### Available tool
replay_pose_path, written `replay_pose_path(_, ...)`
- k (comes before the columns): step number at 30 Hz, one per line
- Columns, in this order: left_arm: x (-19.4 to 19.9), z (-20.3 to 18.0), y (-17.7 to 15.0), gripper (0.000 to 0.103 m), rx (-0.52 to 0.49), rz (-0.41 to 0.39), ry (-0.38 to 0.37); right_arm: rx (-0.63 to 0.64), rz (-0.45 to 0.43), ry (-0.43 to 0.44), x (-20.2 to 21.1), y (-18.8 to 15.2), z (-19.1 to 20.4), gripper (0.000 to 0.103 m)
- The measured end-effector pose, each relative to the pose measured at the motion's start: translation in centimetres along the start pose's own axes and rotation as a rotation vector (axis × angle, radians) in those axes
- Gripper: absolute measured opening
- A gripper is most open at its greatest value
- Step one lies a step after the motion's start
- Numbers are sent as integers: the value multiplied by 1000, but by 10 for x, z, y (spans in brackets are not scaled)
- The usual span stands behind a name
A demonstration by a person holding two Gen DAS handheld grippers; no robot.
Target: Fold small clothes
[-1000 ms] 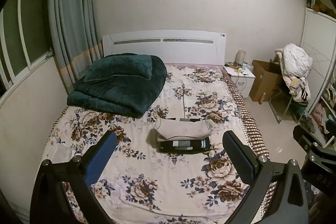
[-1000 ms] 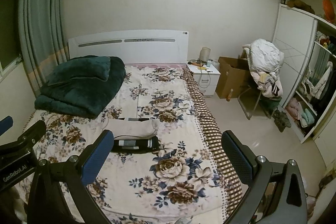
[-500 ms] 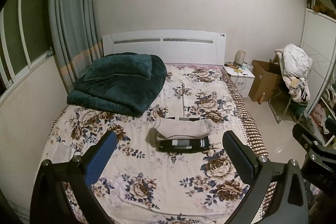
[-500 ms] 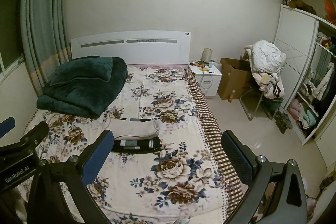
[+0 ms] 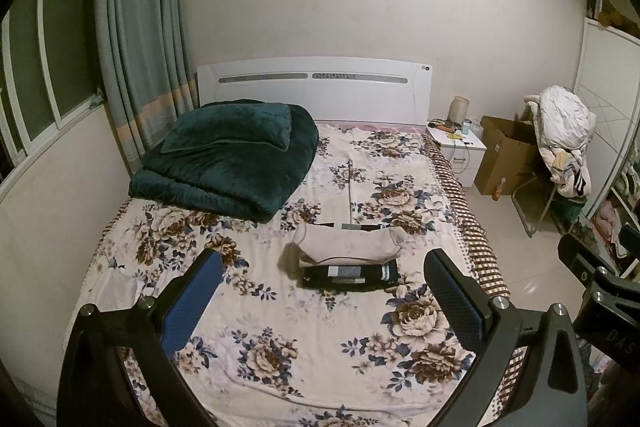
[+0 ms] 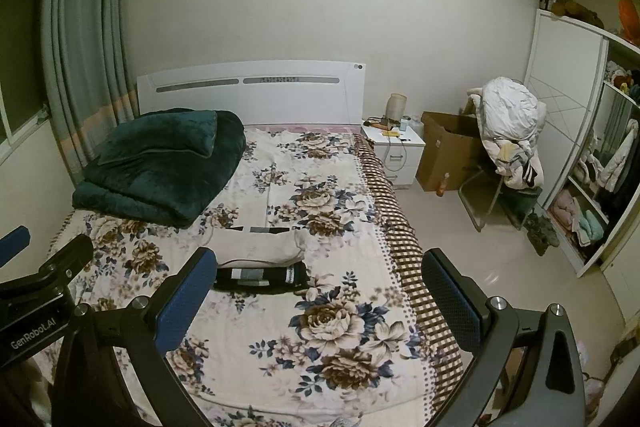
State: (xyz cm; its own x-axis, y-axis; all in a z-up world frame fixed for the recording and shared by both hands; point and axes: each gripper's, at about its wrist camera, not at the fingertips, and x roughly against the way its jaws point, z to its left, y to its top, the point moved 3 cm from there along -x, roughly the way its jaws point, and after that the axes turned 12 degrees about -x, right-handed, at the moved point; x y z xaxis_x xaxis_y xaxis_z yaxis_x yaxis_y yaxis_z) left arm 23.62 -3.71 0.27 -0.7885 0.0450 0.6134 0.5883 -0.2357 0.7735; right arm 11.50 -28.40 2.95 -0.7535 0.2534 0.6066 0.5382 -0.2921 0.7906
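A folded beige garment (image 5: 347, 245) lies on the floral bed sheet (image 5: 280, 315), with a folded black patterned garment (image 5: 349, 273) right in front of it. Both show in the right wrist view too, beige (image 6: 256, 247) and black (image 6: 260, 275). My left gripper (image 5: 324, 295) is open and empty, held high above the foot of the bed. My right gripper (image 6: 318, 293) is open and empty, to the right of the left one, near the bed's right edge. Neither touches the clothes.
A dark green folded quilt with a pillow (image 5: 232, 155) lies at the bed's head on the left. A white nightstand (image 6: 394, 147), cardboard box (image 6: 444, 151), chair piled with clothes (image 6: 508, 131) and open wardrobe (image 6: 592, 163) stand on the right. Curtains (image 5: 136, 39) hang left.
Both grippers have drawn slightly back and up from the bed, so the folded clothes look a little farther away. Both stay open.
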Motion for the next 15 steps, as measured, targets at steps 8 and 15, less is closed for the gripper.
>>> replay_pose_path(8,0,1,0,103,-1,-1,-2,0,0,7,1,-2,-1,103)
replay_pose_path(15,11,-1,-2,103,0,-13,22,-7,-2,1,4,-6,-4,103)
